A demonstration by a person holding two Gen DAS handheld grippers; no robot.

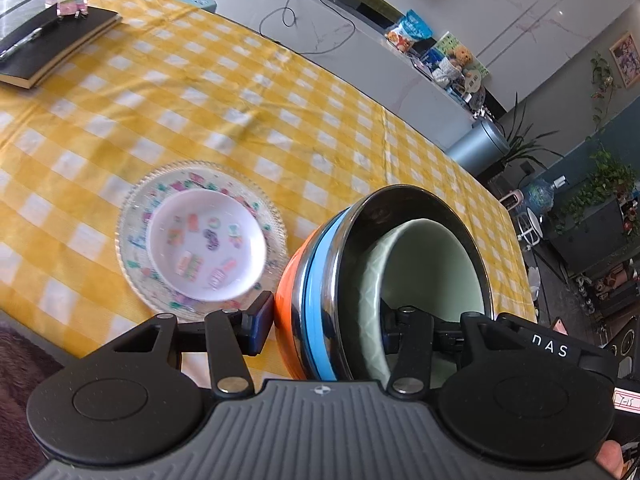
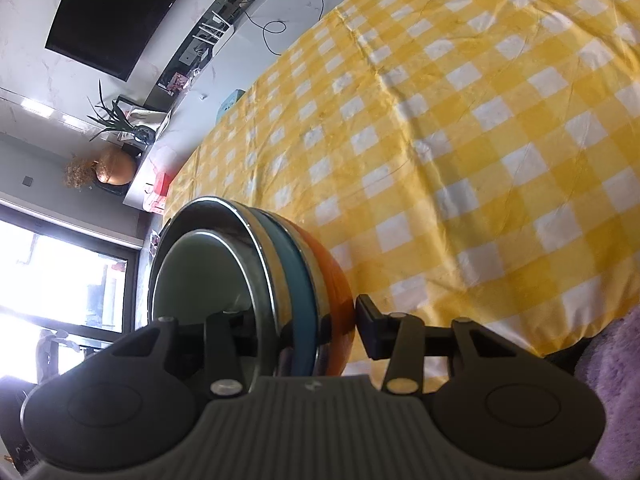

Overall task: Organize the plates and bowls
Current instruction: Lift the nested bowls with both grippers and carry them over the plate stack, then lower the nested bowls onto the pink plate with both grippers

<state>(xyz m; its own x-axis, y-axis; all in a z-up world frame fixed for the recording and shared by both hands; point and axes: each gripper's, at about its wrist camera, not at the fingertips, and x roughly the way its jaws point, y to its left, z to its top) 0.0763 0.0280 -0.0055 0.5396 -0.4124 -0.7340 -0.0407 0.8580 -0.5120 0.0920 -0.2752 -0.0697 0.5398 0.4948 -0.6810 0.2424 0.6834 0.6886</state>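
We hold the nested stack of orange, blue-banded steel and pale green ceramic bowls (image 1: 384, 280) by opposite rims; left gripper (image 1: 324, 326) and right gripper (image 2: 296, 320) each clamp its wall; the stack hangs above the yellow checked tablecloth (image 1: 240, 100); the patterned glass plate carrying a white saucer (image 1: 136, 216) lies just left of the stack, nearer the left gripper.

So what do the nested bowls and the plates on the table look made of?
The orange-and-blue bowl looks like stainless steel inside: mirror reflections. The pale green bowl in it looks like glazed ceramic, glossy and faceted. The clear plate seems pressed glass, with a beaded rim. The white plate could be melamine or ceramic.
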